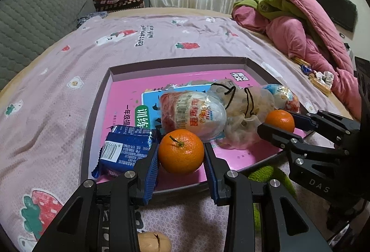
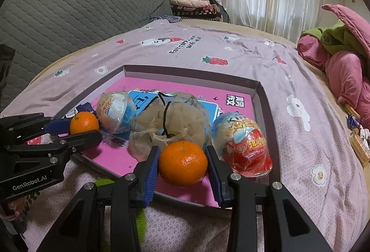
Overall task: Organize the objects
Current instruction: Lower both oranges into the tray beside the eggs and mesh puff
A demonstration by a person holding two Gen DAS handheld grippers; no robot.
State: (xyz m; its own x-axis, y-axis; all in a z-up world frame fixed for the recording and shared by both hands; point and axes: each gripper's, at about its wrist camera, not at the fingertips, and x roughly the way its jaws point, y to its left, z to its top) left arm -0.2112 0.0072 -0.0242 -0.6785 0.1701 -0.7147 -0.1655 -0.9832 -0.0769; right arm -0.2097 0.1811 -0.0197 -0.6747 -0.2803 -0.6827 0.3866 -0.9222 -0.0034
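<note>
Over the tray (image 1: 97,113), each claw clamps a tangerine.

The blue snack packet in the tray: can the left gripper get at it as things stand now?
Probably not yet. The left gripper is shut on a mandarin orange, so its jaws are full. The blue snack packet lies uncovered just beside its left finger; once the orange is released, the way looks free.

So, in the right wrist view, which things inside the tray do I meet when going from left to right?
Orange in the left gripper → blue-and-white toy egg → beige drawstring pouch → orange in the right gripper → red-and-blue toy egg.
</note>
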